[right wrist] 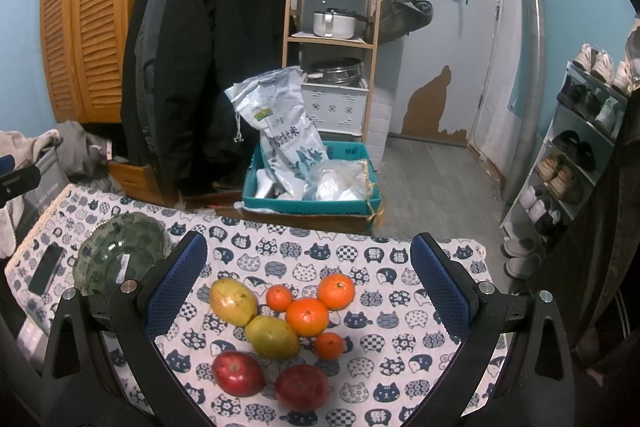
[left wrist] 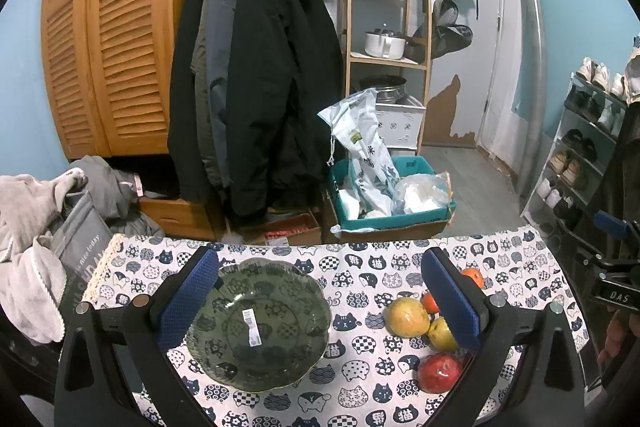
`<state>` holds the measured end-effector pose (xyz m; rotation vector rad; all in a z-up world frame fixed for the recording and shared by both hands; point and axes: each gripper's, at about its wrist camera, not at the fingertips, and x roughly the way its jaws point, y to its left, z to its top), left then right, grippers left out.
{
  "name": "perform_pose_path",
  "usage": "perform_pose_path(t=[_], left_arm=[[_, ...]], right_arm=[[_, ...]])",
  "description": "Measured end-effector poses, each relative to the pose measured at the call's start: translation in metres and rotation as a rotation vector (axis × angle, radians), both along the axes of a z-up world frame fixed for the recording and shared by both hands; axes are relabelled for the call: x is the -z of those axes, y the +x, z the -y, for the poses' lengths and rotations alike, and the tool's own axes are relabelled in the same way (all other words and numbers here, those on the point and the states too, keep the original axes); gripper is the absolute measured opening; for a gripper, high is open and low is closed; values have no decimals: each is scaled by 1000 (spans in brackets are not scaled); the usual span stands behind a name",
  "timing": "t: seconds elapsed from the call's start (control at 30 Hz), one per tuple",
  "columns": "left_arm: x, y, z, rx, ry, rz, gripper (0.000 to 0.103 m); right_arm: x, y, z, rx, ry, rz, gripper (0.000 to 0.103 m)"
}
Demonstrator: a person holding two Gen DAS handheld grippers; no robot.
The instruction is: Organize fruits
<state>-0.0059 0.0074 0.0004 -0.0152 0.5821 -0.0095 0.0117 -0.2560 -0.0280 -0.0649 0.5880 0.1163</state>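
Both the left hand-held gripper (left wrist: 320, 301) and the right hand-held gripper (right wrist: 308, 291) stand wide open and hold nothing. The round orange mandarins (right wrist: 307, 316), right of the scalloped green glass bowl (right wrist: 120, 255), are probably light, firm and prone to rolling; grasp across the widest girth.

Dim indoor light, cool bluish cast in both views. Strong fisheye bend: door (right wrist: 460, 27) and pipe (right wrist: 530, 47) bow outward, black vignette fills corners. Soft shadows under fruit (right wrist: 280, 335) on tablecloth (right wrist: 400, 367), falling right and toward camera; light apparently from above left. Faint sheen on glass plate (left wrist: 260, 323), small highlights on red apples. Centre fairly sharp; edges soft, smeared. Dark coats (left wrist: 260, 87) lose detail in shade.
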Motion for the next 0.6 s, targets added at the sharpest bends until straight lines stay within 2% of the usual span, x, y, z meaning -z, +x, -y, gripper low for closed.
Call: perform_pose_path(t=[0.33,0.6], left_arm=[[7,0,6,5,3,-22,102],[31,8,23,41,14,-102,102]], right_arm=[[3,-4,4,-3,6,-13,100],[19,-2,20,4,32,-99,100]])
